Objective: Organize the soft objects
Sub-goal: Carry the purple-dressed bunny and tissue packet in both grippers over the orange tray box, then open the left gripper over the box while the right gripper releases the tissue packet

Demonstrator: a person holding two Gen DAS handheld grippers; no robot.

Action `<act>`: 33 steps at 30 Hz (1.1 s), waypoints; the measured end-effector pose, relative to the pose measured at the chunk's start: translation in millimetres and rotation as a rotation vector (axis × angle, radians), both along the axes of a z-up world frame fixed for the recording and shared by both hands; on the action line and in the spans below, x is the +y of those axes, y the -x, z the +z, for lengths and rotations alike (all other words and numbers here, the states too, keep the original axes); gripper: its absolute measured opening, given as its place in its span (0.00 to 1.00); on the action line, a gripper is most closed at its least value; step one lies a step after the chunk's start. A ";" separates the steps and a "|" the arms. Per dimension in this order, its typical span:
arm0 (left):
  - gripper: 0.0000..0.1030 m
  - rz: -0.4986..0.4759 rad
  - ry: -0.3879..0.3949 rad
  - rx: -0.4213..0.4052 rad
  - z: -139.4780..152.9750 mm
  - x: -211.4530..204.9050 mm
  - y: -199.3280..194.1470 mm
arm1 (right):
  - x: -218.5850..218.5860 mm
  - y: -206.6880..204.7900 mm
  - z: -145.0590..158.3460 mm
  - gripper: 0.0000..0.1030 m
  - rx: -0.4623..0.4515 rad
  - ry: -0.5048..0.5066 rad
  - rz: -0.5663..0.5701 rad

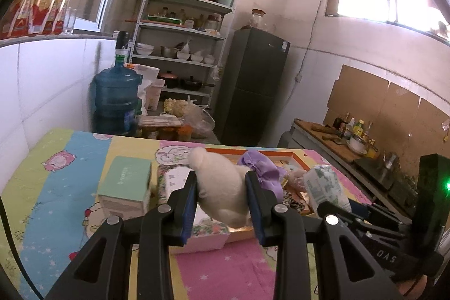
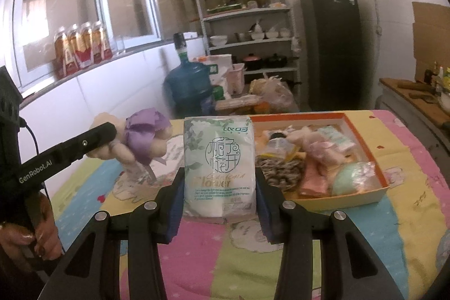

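My left gripper (image 1: 222,187) is shut on a cream plush toy (image 1: 222,193) with a purple bow (image 1: 264,170), held above the table. From the right wrist view the same plush toy (image 2: 140,142) hangs at the left in the left gripper (image 2: 112,137). My right gripper (image 2: 219,187) is shut on a white and green tissue pack (image 2: 219,165), upright between the pads. That tissue pack (image 1: 323,184) shows right of the plush in the left wrist view. An orange-rimmed tray (image 2: 362,131) on the table holds several soft items.
A colourful cartoon cloth (image 1: 56,187) covers the table. A mint box (image 1: 126,182) and a flowered box (image 1: 208,232) stand on it. Behind are a blue water jug (image 1: 116,100), metal shelves (image 1: 180,47), a dark fridge (image 1: 253,83) and a counter with bottles (image 1: 348,137). A hand (image 2: 31,235) grips the left handle.
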State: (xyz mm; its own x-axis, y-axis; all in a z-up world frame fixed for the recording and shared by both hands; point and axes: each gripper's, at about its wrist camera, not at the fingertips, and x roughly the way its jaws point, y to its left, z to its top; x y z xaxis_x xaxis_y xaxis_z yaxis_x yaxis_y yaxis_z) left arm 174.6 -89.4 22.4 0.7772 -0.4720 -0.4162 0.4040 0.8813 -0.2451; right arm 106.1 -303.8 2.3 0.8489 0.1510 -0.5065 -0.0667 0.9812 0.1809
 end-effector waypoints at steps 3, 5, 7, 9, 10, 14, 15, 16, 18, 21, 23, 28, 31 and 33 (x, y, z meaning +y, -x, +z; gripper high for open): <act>0.33 -0.013 -0.008 0.000 -1.4 -12.8 -3.0 | -11.6 0.3 1.1 0.44 -0.008 -0.001 -0.017; 0.33 -0.018 -0.011 0.001 -0.8 -21.6 -4.5 | -19.8 0.5 1.3 0.44 -0.012 -0.004 -0.026; 0.33 -0.023 -0.012 0.005 -1.7 -29.6 -7.1 | -28.3 0.2 1.6 0.44 -0.016 -0.005 -0.034; 0.33 -0.029 -0.014 0.011 -3.3 -36.0 -11.7 | -34.9 0.5 1.4 0.44 -0.018 -0.005 -0.042; 0.33 -0.031 -0.014 0.013 -3.4 -39.9 -12.4 | -39.3 0.1 1.3 0.44 -0.019 -0.006 -0.047; 0.33 -0.038 -0.017 0.021 -5.2 -55.3 -19.8 | -53.1 -1.3 0.6 0.44 -0.021 -0.008 -0.063; 0.33 -0.039 -0.018 0.023 -6.0 -59.4 -22.3 | -56.7 -1.7 0.4 0.44 -0.021 -0.009 -0.068; 0.33 -0.042 -0.018 0.025 -6.7 -62.6 -24.4 | -61.6 -2.8 -0.2 0.44 -0.021 -0.009 -0.076; 0.33 -0.046 -0.018 0.029 -8.0 -68.3 -27.9 | -69.5 -5.5 -1.2 0.44 -0.019 -0.010 -0.088; 0.33 -0.050 -0.015 0.037 -10.9 -78.1 -36.4 | -79.4 -11.1 -4.2 0.44 -0.013 -0.014 -0.102; 0.33 -0.050 -0.012 0.044 -14.2 -84.9 -42.2 | -85.2 -15.0 -7.1 0.44 -0.007 -0.017 -0.110; 0.33 -0.046 -0.001 0.068 -23.9 -97.8 -56.2 | -98.2 -28.1 -17.6 0.44 0.018 -0.019 -0.127; 0.33 -0.050 0.001 0.085 -31.1 -105.9 -65.0 | -104.6 -36.6 -24.2 0.45 0.036 -0.023 -0.126; 0.33 -0.056 0.000 0.098 -36.1 -112.7 -71.8 | -105.9 -41.8 -28.7 0.44 0.048 -0.025 -0.114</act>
State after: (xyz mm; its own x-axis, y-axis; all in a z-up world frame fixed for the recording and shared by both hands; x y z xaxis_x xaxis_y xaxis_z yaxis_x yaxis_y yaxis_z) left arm 246.4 -202.1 -13.7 0.7054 -0.5132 -0.4889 0.4264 0.8582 -0.2856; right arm 147.9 -409.7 -26.4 0.8363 0.0677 -0.5440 0.0547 0.9771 0.2057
